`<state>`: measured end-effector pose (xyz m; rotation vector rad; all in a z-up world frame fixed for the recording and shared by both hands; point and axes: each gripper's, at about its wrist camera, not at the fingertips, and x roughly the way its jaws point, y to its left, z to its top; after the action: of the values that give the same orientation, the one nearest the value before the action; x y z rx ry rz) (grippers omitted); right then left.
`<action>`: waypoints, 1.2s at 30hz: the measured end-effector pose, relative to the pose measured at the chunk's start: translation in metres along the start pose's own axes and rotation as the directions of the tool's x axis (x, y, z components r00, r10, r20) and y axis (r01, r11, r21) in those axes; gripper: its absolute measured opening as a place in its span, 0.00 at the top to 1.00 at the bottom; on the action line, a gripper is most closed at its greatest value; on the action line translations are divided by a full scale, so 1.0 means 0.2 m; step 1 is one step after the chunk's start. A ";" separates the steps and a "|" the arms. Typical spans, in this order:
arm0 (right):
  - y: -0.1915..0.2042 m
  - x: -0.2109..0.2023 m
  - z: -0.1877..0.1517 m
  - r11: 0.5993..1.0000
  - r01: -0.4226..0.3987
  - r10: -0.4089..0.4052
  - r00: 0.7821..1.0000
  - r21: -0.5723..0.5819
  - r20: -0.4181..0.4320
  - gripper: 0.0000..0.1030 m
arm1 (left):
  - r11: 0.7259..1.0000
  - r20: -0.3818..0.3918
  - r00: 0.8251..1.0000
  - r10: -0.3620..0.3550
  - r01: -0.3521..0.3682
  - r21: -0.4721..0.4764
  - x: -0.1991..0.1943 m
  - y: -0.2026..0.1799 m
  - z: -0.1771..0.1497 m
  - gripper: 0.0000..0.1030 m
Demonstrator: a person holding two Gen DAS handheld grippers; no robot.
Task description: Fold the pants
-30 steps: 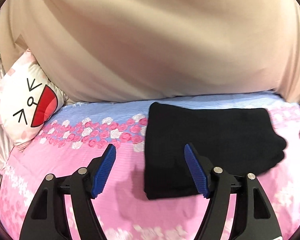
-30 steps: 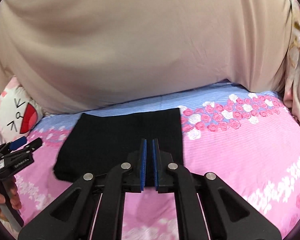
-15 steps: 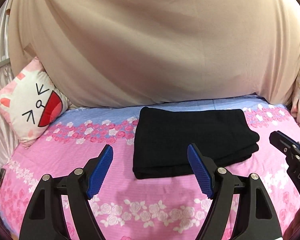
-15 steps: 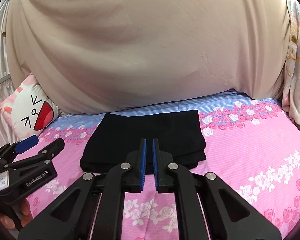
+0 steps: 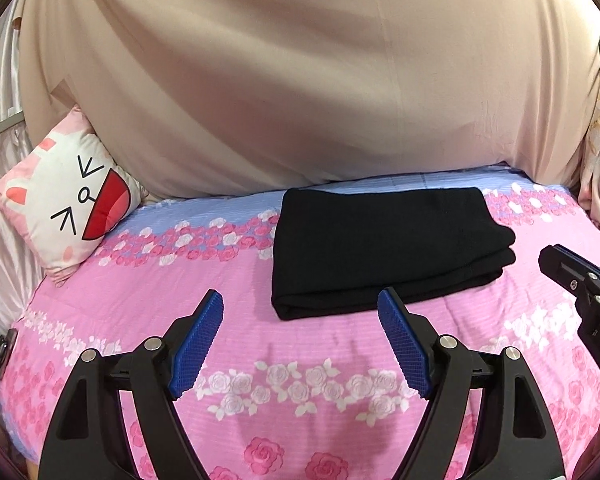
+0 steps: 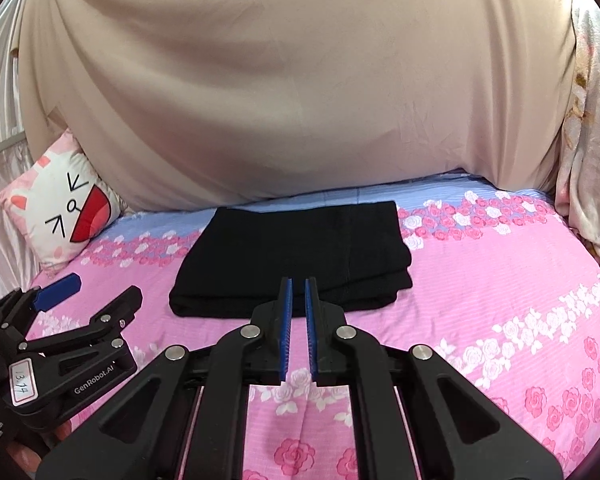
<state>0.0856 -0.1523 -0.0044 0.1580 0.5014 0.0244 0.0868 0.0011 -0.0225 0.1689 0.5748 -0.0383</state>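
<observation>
**Folded pants lie on the bed, both tongs clear of them**

The black pants (image 5: 388, 248) lie folded into a flat rectangle on the bed (image 5: 148, 304), towards its far side, where the pink rose-printed sheet turns blue. Stacked layers show at the bundle's right end; how many folds there are is hard to tell against the dark cloth.

The left tongs (image 5: 300, 340) hang above the sheet just short of the pants' near edge, their blue pads wide apart and holding nothing. The right tongs (image 6: 296, 328) hover in front of the bundle's near edge, pads drawn almost together with only a thin slit between, gripping nothing.

A cartoon-face pillow (image 5: 66, 204) leans at the far left of the bed, against a beige draped cloth (image 5: 300, 80).
</observation>
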 end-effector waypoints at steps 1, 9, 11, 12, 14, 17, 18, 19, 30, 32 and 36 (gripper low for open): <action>0.01 0.01 -0.01 1.000 0.000 0.000 1.000 -0.002 -0.006 0.94 | 1.000 -0.004 1.000 0.003 -0.003 0.001 0.00 0.00 -0.01 0.25; 0.03 0.02 -0.04 1.000 0.025 -0.026 0.999 -0.007 -0.026 0.94 | 1.000 -0.016 0.999 0.028 -0.029 -0.002 0.01 0.05 -0.04 0.16; 0.03 0.02 -0.05 0.999 0.032 -0.032 0.999 -0.005 -0.026 0.88 | 1.000 -0.022 0.999 0.027 -0.028 -0.006 0.02 0.07 -0.05 0.16; 0.03 0.01 -0.05 0.999 0.045 -0.045 0.999 -0.008 -0.020 0.79 | 1.000 -0.024 0.999 0.028 -0.028 -0.004 0.02 0.07 -0.05 0.16; 0.05 -0.02 -0.04 0.996 0.084 -0.083 0.996 -0.024 0.024 0.34 | 1.000 -0.026 0.999 0.023 -0.024 -0.003 0.03 0.07 -0.05 0.16; 0.08 -0.04 -0.03 0.989 0.132 -0.128 0.990 -0.068 0.060 0.31 | 1.000 -0.029 1.000 0.012 -0.012 0.002 0.04 0.07 -0.06 0.16; 0.08 -0.05 -0.03 0.988 0.136 -0.131 0.989 -0.068 0.065 0.29 | 1.000 -0.031 0.999 0.008 -0.008 0.003 0.04 0.07 -0.06 0.16; 0.08 -0.05 -0.02 0.989 0.136 -0.131 0.989 -0.064 0.071 0.22 | 1.000 -0.032 0.999 0.004 -0.004 0.004 0.04 0.07 -0.06 0.16; -0.02 -0.04 -0.02 0.984 0.179 -0.177 0.982 -0.022 0.062 0.05 | 0.999 -0.045 0.998 -0.036 0.036 -0.008 0.06 0.13 -0.09 0.16; -0.05 -0.03 -0.04 0.987 0.160 -0.160 0.985 0.010 0.058 0.05 | 0.999 -0.057 0.998 -0.041 0.040 -0.017 0.08 0.13 -0.09 0.16; -0.05 0.01 -0.03 0.988 0.156 -0.156 0.987 0.009 0.040 0.05 | 1.000 -0.080 0.996 -0.027 0.026 -0.010 0.13 0.11 -0.09 0.16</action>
<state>0.0839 -0.1607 -0.0119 0.1240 0.4720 -0.1330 0.1007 0.0263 -0.0472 0.1547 0.6574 -0.0551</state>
